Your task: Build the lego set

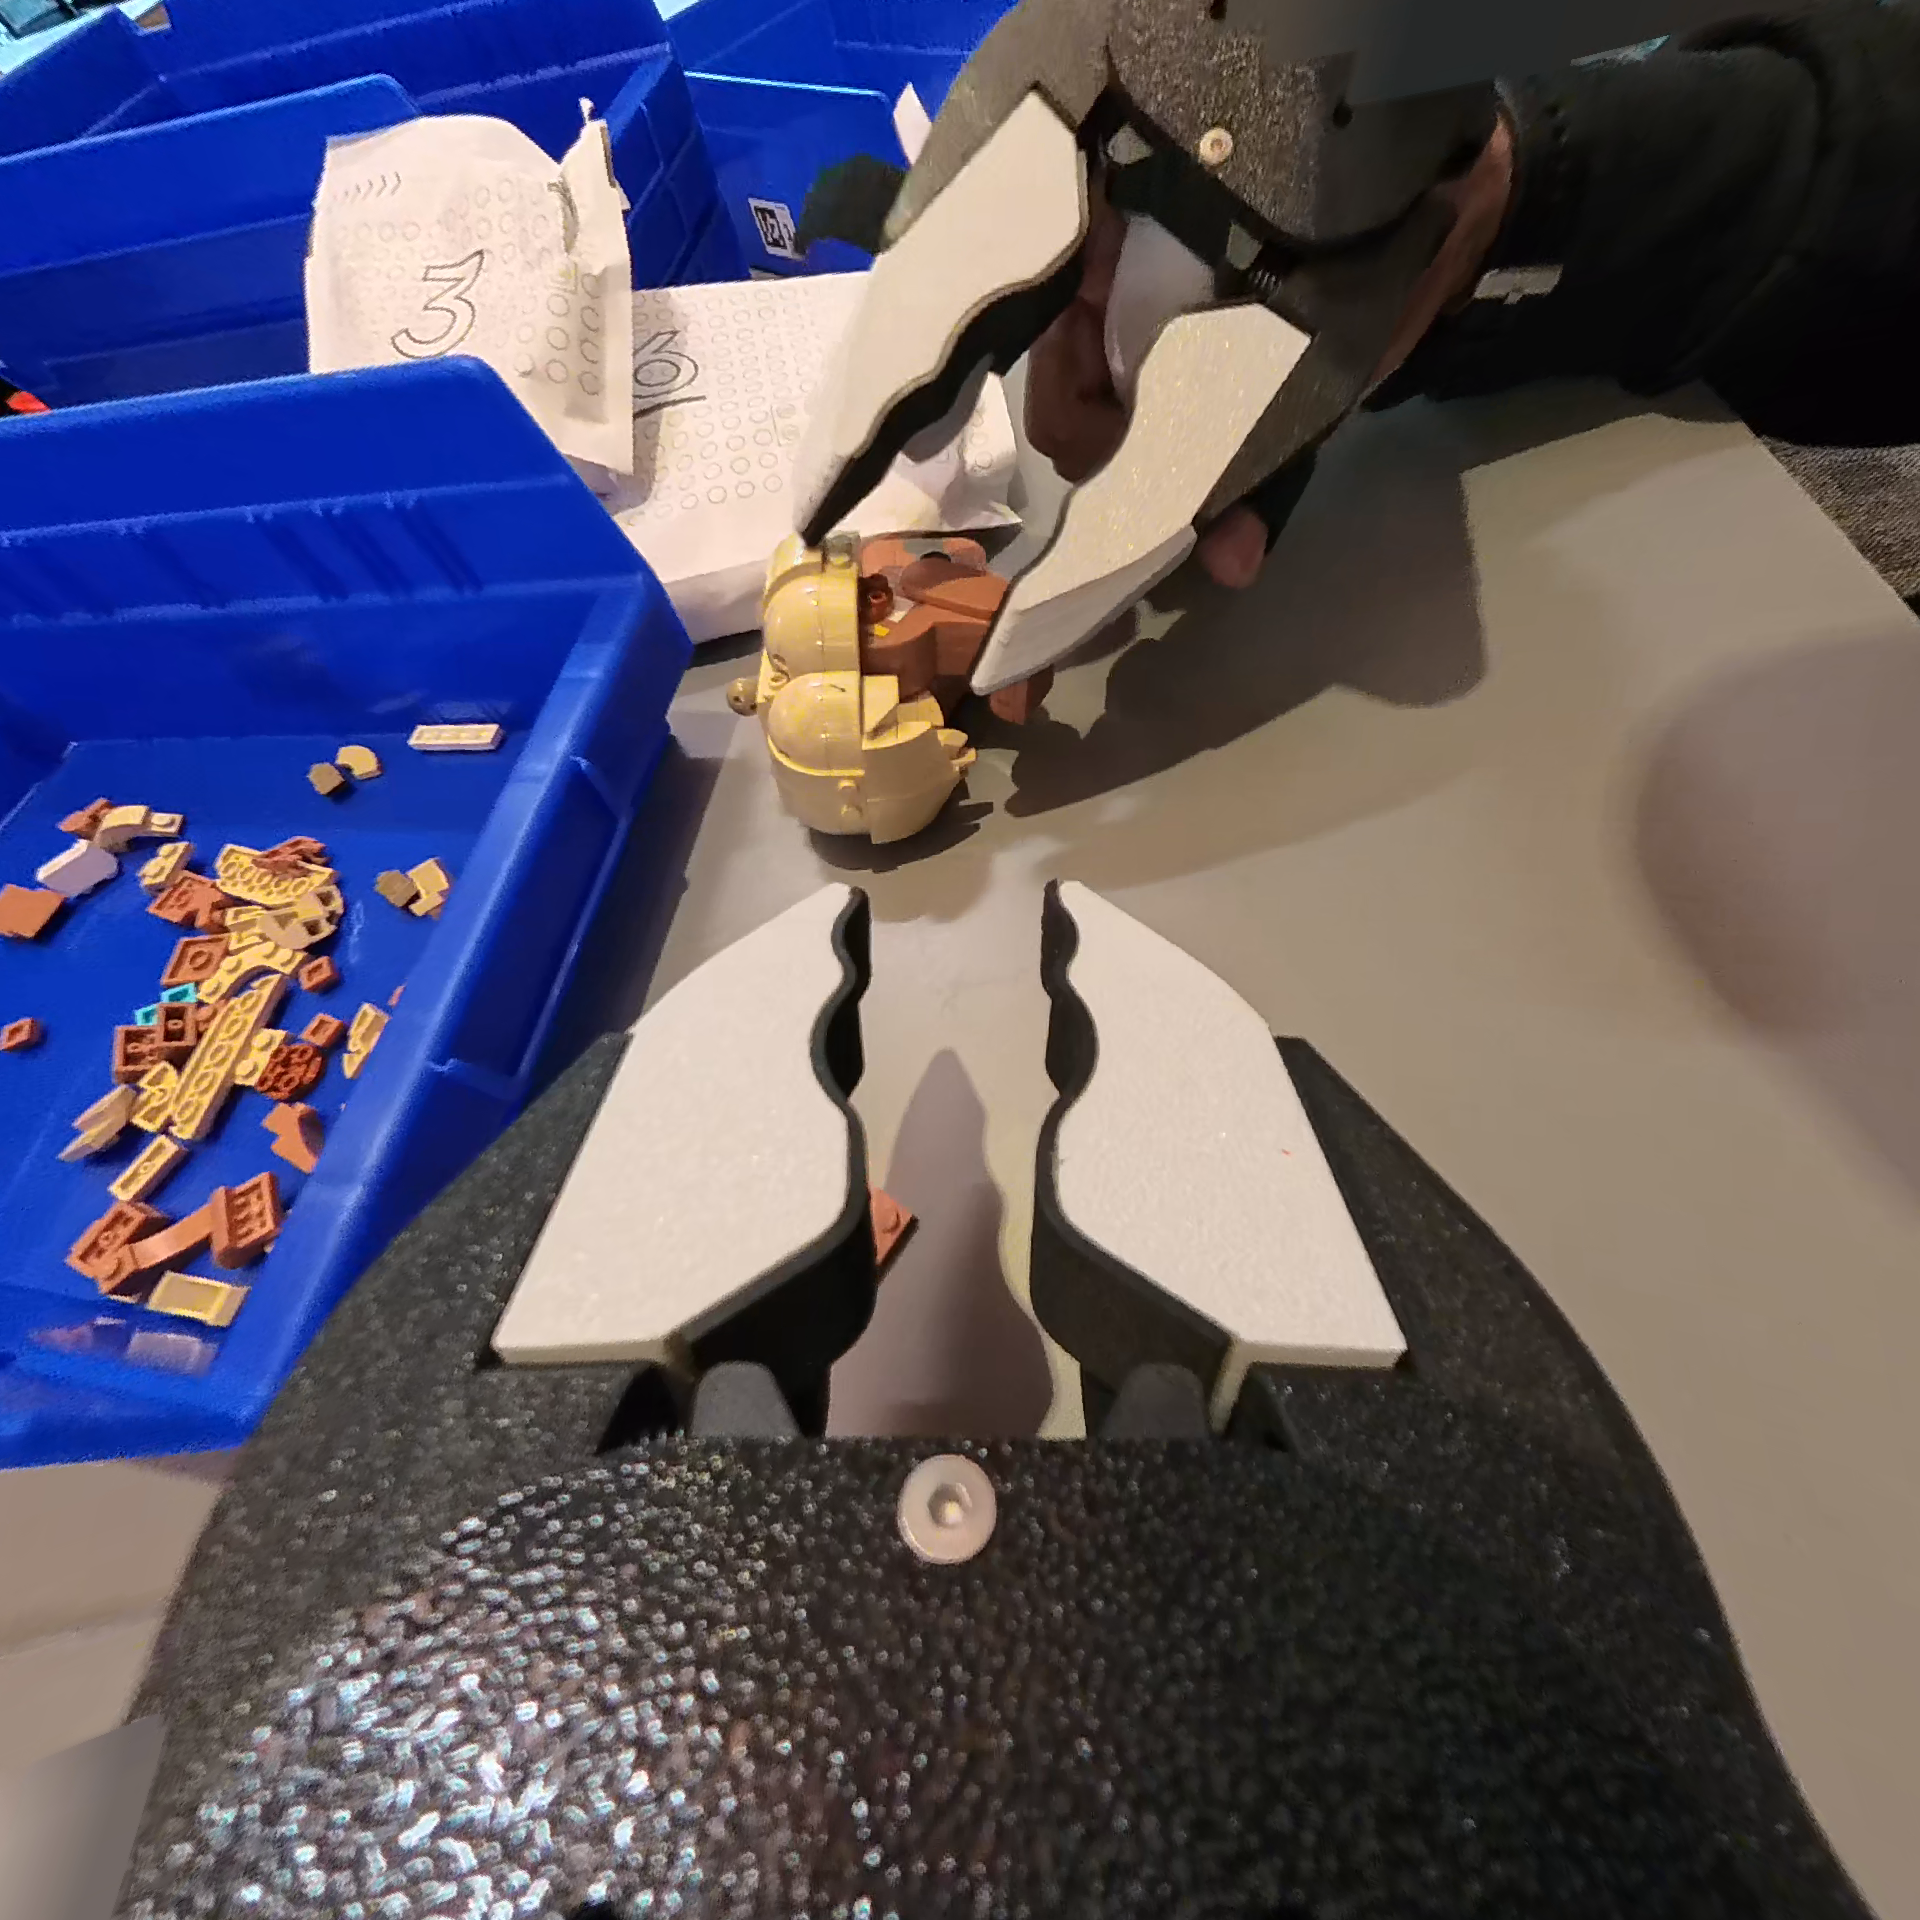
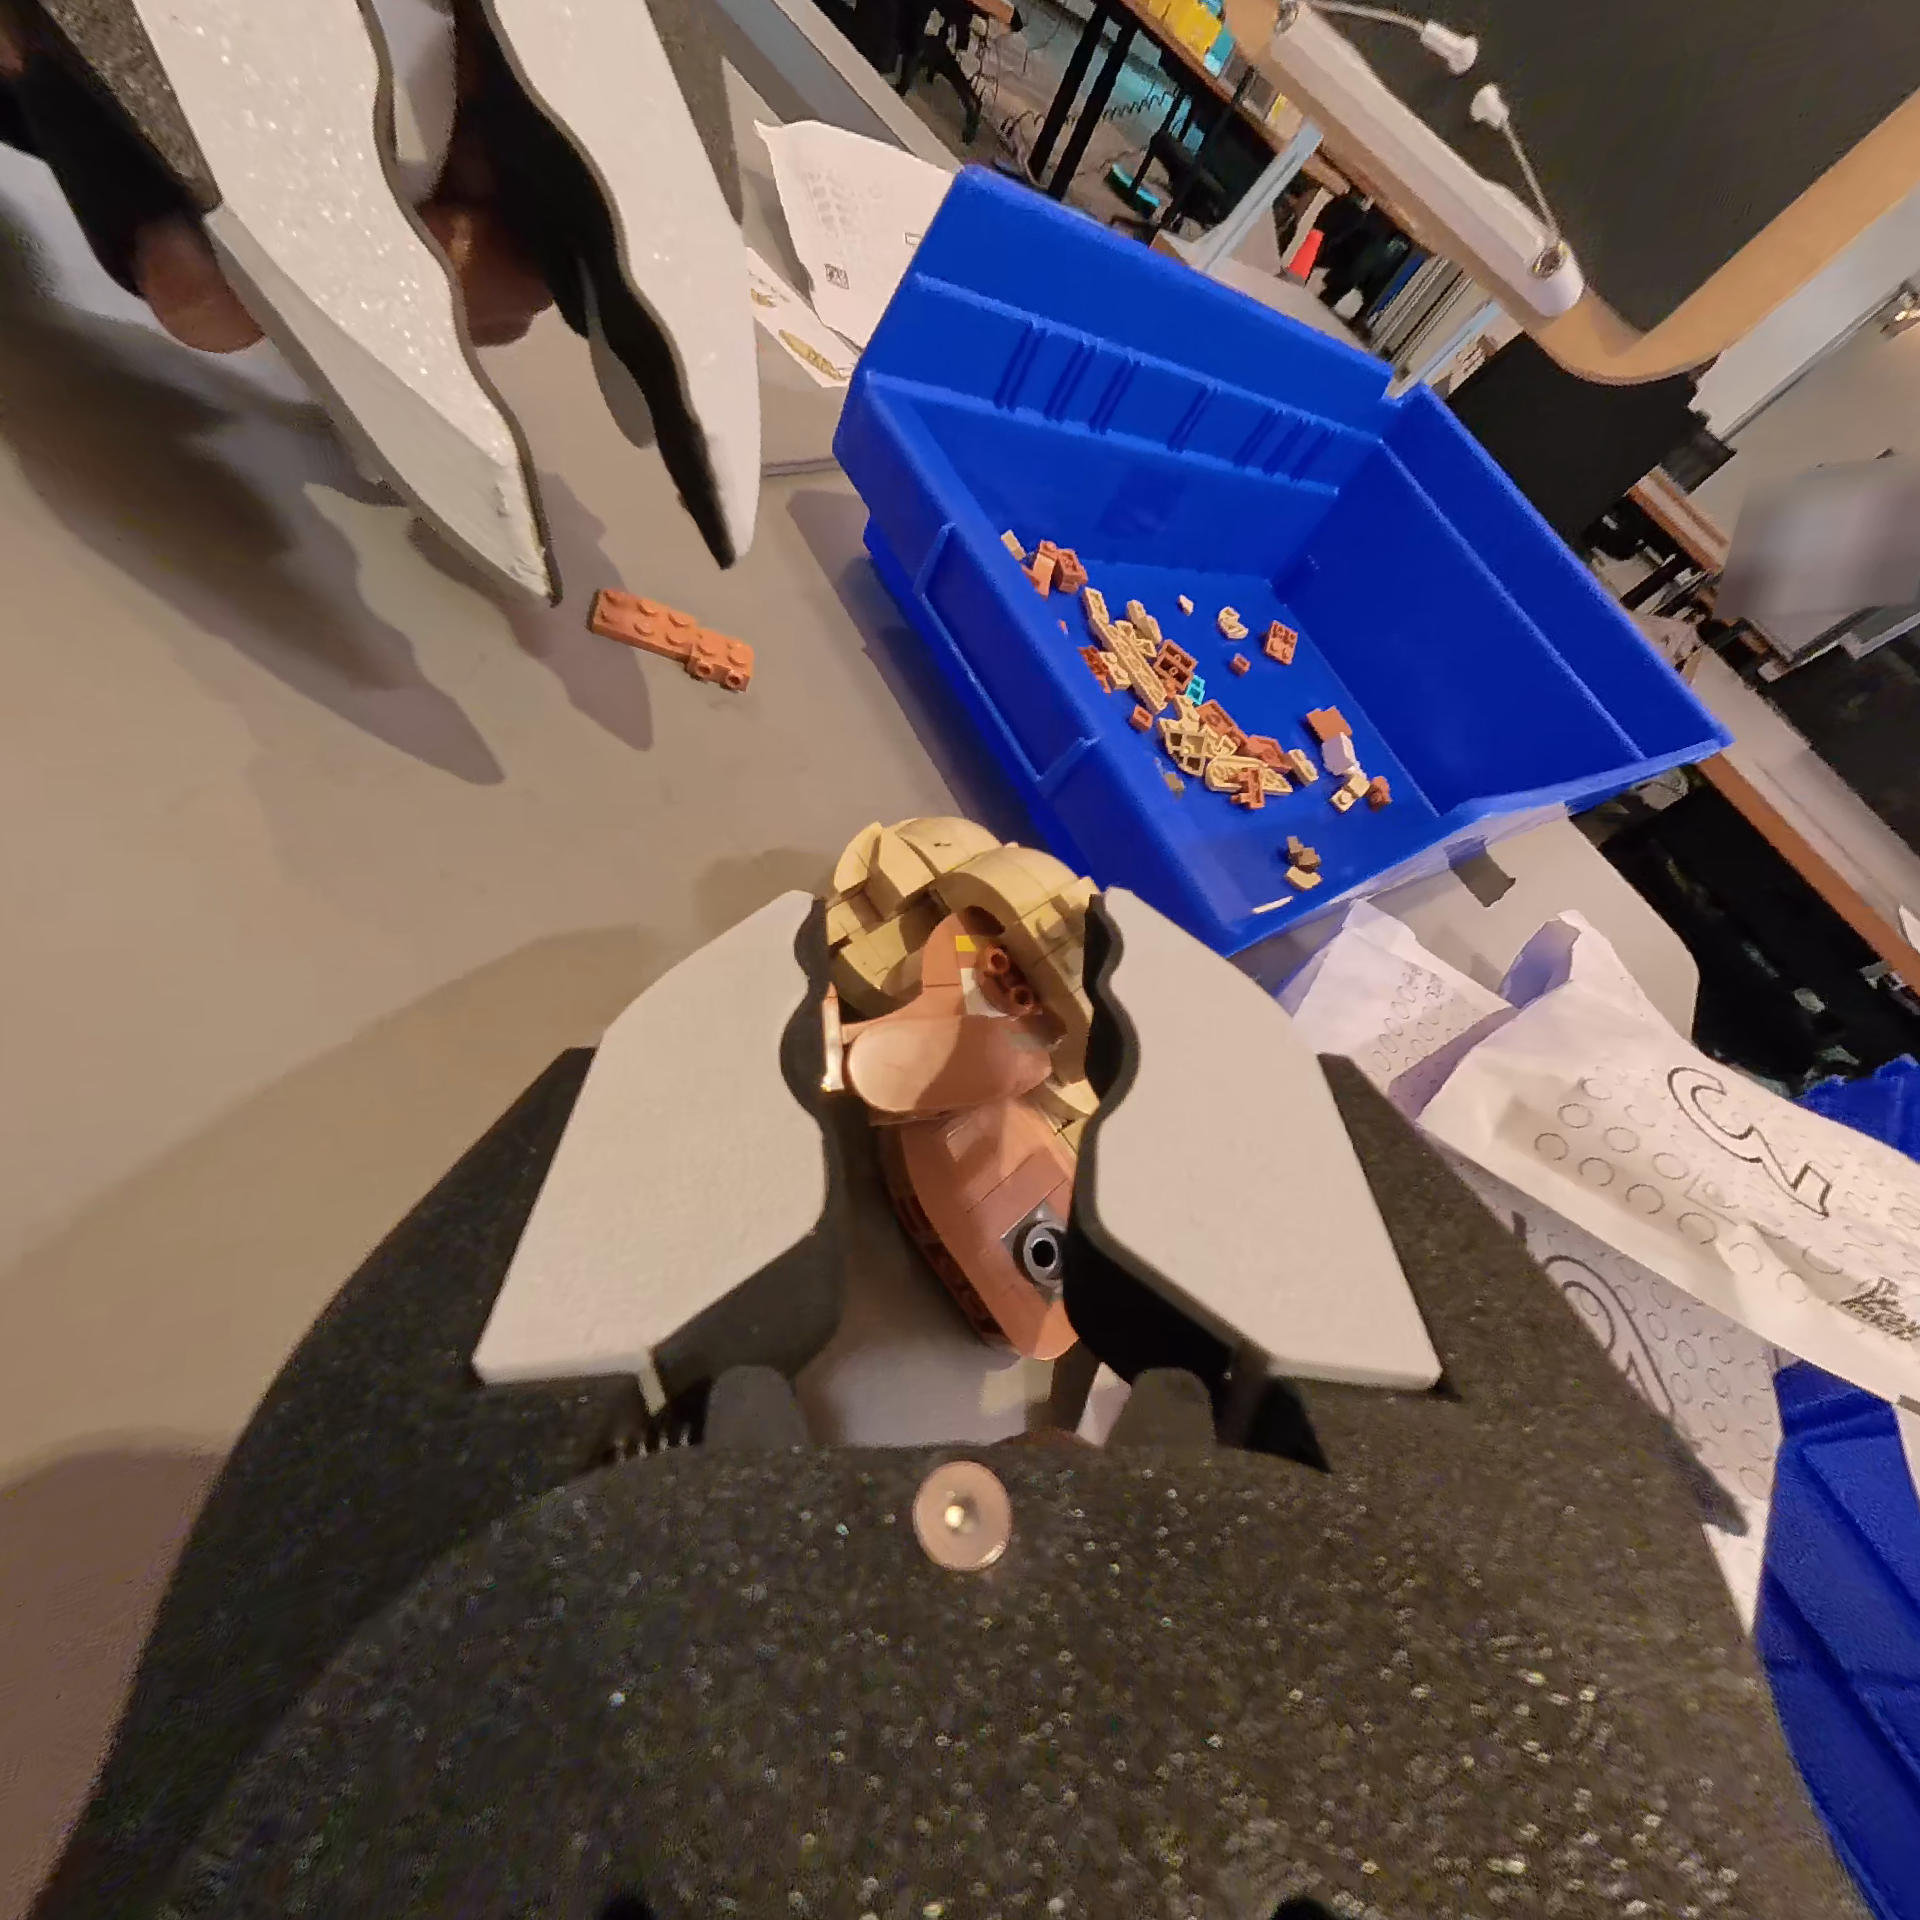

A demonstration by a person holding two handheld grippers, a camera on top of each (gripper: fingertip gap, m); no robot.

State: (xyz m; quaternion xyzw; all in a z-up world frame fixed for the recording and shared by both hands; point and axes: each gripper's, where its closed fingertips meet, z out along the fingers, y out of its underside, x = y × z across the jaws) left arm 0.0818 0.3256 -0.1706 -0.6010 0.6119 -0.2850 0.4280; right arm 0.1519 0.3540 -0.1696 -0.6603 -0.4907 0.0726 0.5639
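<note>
Left gripper [image 1: 956, 904] hovering open, empty, over brown plate [image 2: 672, 637] on table [image 1: 1455, 1039], likely next piece. Right gripper [image 2: 951, 914] clamping tan-brown model [image 2: 961, 1049] near blue bin [image 2: 1507, 582] rim, steadying it for attachment. Loose bricks [image 1: 208, 1018] waiting inside bin.

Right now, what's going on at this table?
A person is building a lego model with handheld tongs. The right tongs straddle the tan and brown model on the grey table. The left tongs hover open over a loose brown plate. More pieces wait in the blue bin.
</note>
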